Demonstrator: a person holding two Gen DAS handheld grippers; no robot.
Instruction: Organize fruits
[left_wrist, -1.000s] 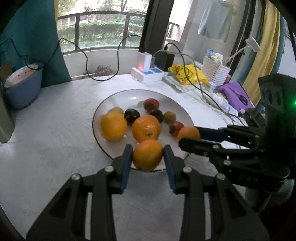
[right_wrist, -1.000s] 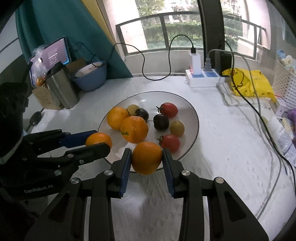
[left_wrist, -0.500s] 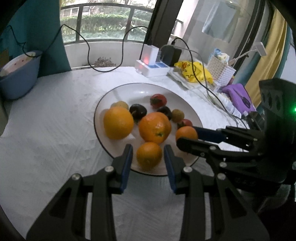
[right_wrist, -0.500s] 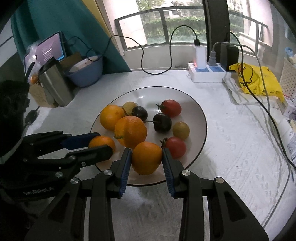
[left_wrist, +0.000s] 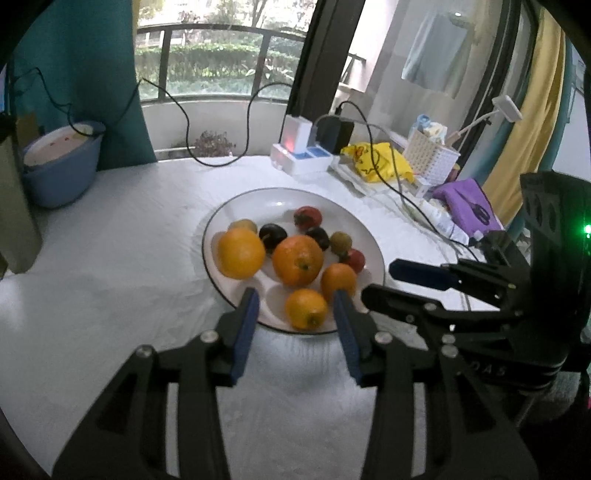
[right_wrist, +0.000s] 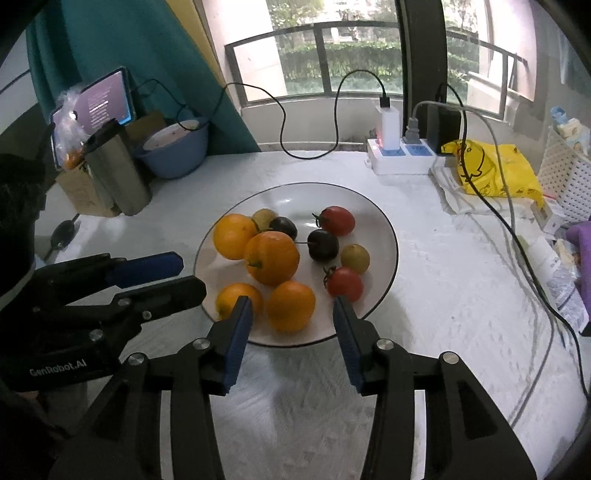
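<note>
1. White plate (right_wrist: 384, 221) with a dark rim sits mid-table on the white cloth (right_wrist: 443, 350); all the fruit lies on it.
2. Oranges: 4. Two big ones at the plate's left – far-left one (right_wrist: 234, 236) and a centre one (right_wrist: 271, 257) touching it. Two smaller at the near edge – near-left orange (right_wrist: 231, 299) and near-centre orange (right_wrist: 291, 305), just beside each other.
3. Small tomatoes: 7. Red x2 – far one (right_wrist: 336, 220), near-right one (right_wrist: 345, 283). Dark purple x2 – (right_wrist: 283, 227) and (right_wrist: 323, 244). Yellow-green x2 – (right_wrist: 264, 218) behind the oranges, (right_wrist: 355, 258) at right. That makes 6 in the right wrist view; a 7th I can't confirm, so call it 6.
4. Left gripper (left_wrist: 295, 301): jaws opening, pads apart, near-left orange (left_wrist: 306, 308) lies between them on the plate, untouched on both sides.
5. Right gripper (right_wrist: 291, 308): jaws opening too – near-centre orange sits between the blue pads w/ a gap each side, resting on the plate.
6. Grippers: 2, side by side at the plate's near edge, both angled down.
7. Far side: blue bowl (right_wrist: 173, 151) x1, steel cup (right_wrist: 118, 170) x1, power strip (right_wrist: 402, 158) x1, yellow bag (right_wrist: 495, 170) x1 at far right.
</note>
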